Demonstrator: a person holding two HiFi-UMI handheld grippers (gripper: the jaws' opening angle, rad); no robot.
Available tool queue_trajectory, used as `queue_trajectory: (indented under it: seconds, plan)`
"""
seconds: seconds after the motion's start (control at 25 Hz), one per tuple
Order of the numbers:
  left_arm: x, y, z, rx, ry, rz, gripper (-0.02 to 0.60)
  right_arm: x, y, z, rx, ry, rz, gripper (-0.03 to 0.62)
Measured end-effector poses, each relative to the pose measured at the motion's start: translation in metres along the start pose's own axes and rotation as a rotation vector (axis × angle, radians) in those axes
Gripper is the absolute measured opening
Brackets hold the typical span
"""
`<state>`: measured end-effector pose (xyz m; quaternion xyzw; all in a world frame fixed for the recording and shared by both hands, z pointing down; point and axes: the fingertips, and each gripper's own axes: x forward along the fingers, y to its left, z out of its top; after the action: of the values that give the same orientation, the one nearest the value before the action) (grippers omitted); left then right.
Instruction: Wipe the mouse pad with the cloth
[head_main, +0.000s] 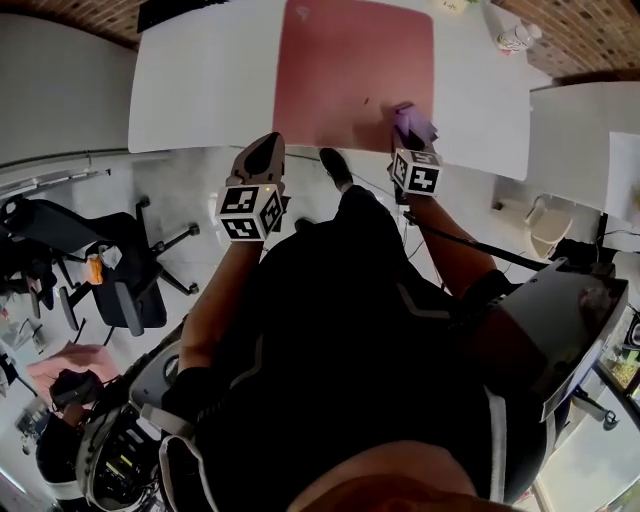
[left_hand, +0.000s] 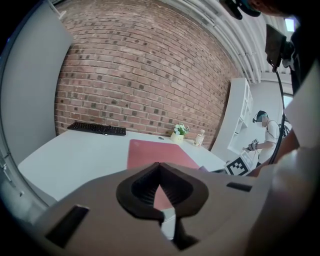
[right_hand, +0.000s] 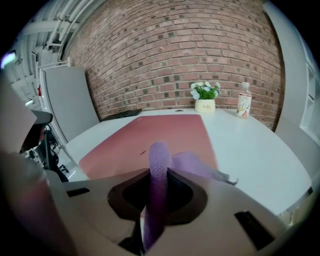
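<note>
Right tongs (right_hand: 156, 200) clamped on the purple cloth (right_hand: 160, 160) over the red mouse pad's (head_main: 350, 70) near right corner, left tongs (left_hand: 160, 192) closed and empty off the desk (head_main: 200, 90) edge; likely risk: the unpinned pad sliding, or the cloth pulling free, under a hard stroke.

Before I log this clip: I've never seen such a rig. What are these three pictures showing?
A person holds a two-jaw gripper in each hand. One picture looks down from a head camera; the other two cameras ride on the grippers. The left gripper is shut and empty. The right gripper is shut on a purple cloth over a pink mouse pad on a white table. At the back are a keyboard, a flower pot and a bottle.
</note>
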<state>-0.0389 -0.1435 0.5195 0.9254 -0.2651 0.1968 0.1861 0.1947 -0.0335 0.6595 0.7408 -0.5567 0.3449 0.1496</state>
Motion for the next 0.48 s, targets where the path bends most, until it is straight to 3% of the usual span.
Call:
queue_trajectory:
  seconds: [0.48]
  plan:
    - [-0.017, 0.022, -0.006, -0.037, -0.018, 0.077, 0.005, 0.024, 0.065, 0.002, -0.075, 0.044, 0.157, 0.06]
